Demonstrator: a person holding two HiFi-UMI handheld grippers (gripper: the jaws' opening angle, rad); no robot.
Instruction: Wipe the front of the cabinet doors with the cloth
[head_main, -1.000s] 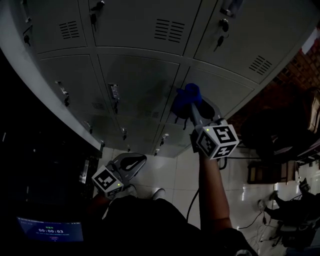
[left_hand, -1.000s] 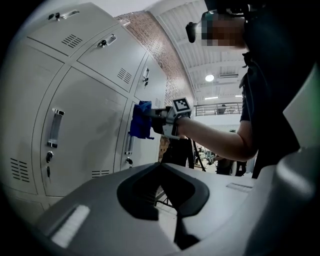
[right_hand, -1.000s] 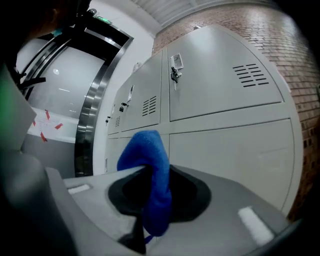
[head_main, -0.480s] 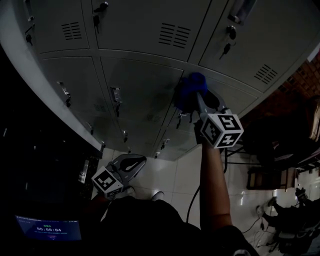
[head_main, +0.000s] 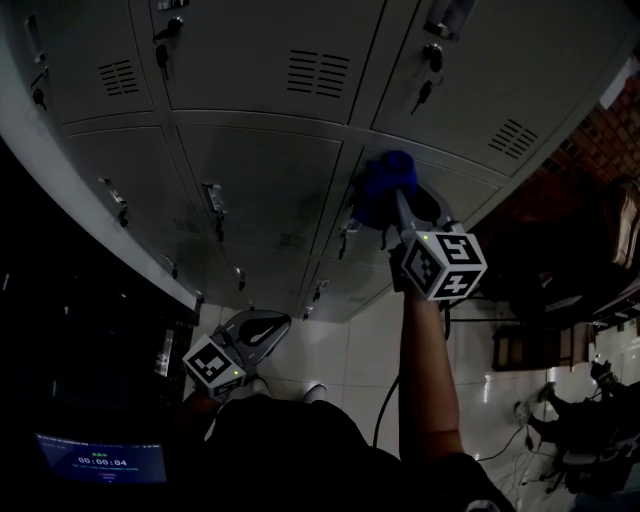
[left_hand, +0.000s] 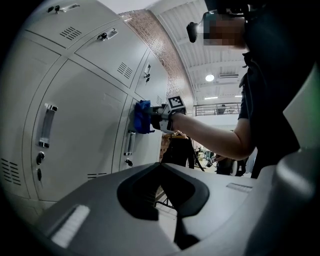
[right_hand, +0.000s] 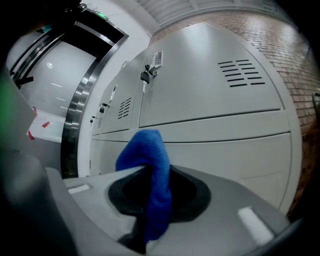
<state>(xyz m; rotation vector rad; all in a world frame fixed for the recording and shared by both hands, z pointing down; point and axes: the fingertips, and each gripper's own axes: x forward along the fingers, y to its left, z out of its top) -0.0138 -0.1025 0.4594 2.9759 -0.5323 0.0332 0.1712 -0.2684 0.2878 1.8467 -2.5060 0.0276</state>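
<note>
Right gripper (head_main: 400, 213): my jaws clamp the cloth (right_hand: 148, 155) bunched, seemingly pressed to the door (head_main: 476, 184) for wiping. Left gripper (head_main: 268, 328): closed, empty, parked low.

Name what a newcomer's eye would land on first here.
The bright blue cloth stands out first, clamped in the right gripper and held against the grey cabinet doors near a seam between two of them. Those doors, with their handles and vent slots, fill the upper head view. The left gripper hangs low at the lower left, shut on nothing.
</note>
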